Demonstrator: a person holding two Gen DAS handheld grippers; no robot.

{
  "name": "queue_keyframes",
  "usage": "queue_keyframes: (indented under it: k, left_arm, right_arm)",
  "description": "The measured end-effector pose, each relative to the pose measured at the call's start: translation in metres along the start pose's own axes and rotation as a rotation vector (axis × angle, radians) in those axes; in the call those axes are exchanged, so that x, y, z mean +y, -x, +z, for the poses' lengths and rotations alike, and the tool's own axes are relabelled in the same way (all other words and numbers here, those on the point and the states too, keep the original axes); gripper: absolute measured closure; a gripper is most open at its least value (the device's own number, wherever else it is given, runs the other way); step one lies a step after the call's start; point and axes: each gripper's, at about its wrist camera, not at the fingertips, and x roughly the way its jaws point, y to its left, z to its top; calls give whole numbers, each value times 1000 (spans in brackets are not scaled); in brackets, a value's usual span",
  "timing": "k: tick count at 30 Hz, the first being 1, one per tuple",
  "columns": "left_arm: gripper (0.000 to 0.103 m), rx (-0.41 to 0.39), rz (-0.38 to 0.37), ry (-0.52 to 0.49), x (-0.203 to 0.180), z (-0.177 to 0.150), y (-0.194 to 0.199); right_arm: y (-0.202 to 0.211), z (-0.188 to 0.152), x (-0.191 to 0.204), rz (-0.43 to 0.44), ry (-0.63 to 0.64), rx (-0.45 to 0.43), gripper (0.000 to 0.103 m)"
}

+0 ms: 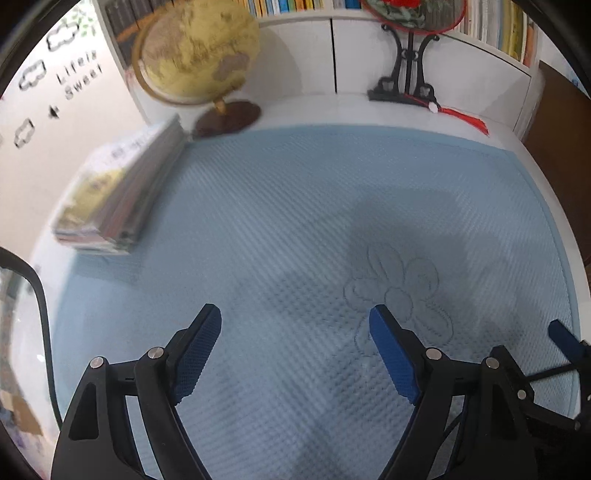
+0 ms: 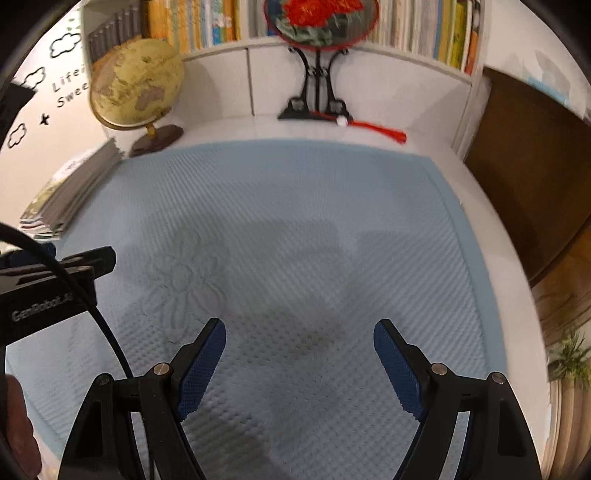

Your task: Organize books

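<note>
Closest to me, the left gripper stands with its jaws wide apart and nothing between them, only the blue quilted mat below. The right gripper beside it is the same: spread wide, empty, over bare mat.

The stack of books lies flat at the mat's far left edge, well apart from both grippers, ahead and to the left. Its long axis runs away from the grippers toward the globe, spines facing the mat. The left gripper looks the nearer one, so the reach would likely fall to it.

Further back stand the globe and a round fan on a black stand, then the bookshelf. The stack is blurred; I cannot count its books or read the titles, and its far side is hidden.
</note>
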Motion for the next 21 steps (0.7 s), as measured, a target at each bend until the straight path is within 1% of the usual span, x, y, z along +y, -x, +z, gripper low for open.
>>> queue_keyframes:
  k: [3,6,8,10,11,12,13,14,15,16,17,19,21]
  left_arm:
    - [22,13,19,-7,3,-8,-23]
    - [22,5,5,-6,4,-15,-33]
    - [21,-3,-7,2,4,-20,-37]
    - [17,-16,-8,24,7,-21,-36]
    - [12,-18,-10,37,9,-22,-39]
    - [5,-25,-9,57,12,-24,-40]
    - [1,-28,-8,73,15,-25,-42]
    - [0,-29,-21,92,19,-27,-45]
    - [0,-32,-53,117,24,-28,-46]
    - [0,-37,-61,125,26,-30,-45]
    - [0,-42,-56,117,24,-30,-45]
    - [0,-61,-41,110,21,-31,-45]
    - [0,-68,-46,119,21,-32,-45]
  right_arm:
    - [-17,-4,-6,3,-54,27,22]
    - [-29,-6,-10,3,-92,49,22]
    - [-31,-8,-9,-9,-87,36,22]
    - [-31,-9,-5,-25,-62,31,21]
    - [-32,-9,-3,-29,-54,31,21]
    - [-32,-10,-2,-28,-52,31,18]
    - [-33,-11,-2,-28,-52,33,16]
    - [-34,-12,-1,-29,-51,34,15]
    - [-34,-13,-1,-30,-49,34,13]
    - [-34,-14,-1,-31,-48,35,12]
    - [-35,-14,-1,-31,-46,36,11]
    - [-36,-14,0,-28,-43,39,5]
    - [-37,-14,2,-29,-39,44,0]
